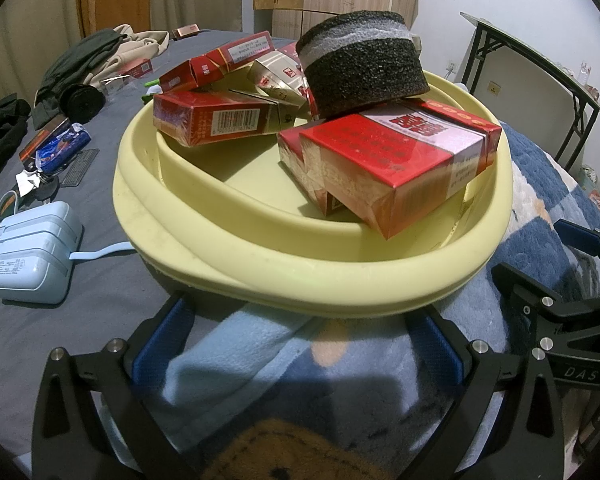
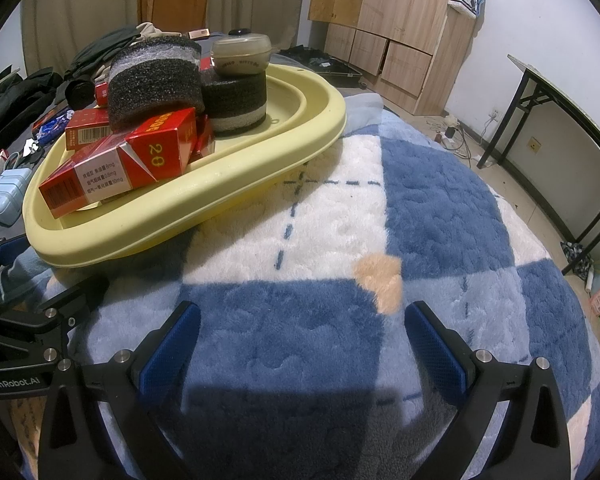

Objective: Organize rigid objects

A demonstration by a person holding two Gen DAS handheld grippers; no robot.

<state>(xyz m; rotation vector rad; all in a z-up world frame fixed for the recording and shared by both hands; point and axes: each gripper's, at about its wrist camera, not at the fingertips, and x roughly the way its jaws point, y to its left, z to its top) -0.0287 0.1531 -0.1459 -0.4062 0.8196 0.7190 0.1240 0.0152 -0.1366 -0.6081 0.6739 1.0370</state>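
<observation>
A pale yellow basin (image 1: 260,276) (image 2: 260,148) rests on a blue and white fleece blanket (image 2: 440,208). Inside lie several red boxes (image 1: 392,168) (image 2: 116,168), a black and grey foam roll (image 1: 364,68) (image 2: 156,80) on top of them, a second foam roll (image 2: 236,100) and a small lidded pot (image 2: 242,56) on that roll. My left gripper (image 1: 300,344) stands open just below the basin's near rim, holding nothing. My right gripper (image 2: 300,344) is open over bare blanket, to the right of the basin. Each view catches the other gripper at its edge.
Left of the basin on the grey sheet lie a light blue plug adapter (image 1: 32,252), a blue packet (image 1: 62,148), keys, a black roll and a heap of clothes (image 1: 92,56). A black-legged folding table (image 2: 572,128) and wooden cabinets (image 2: 396,20) stand beyond the bed.
</observation>
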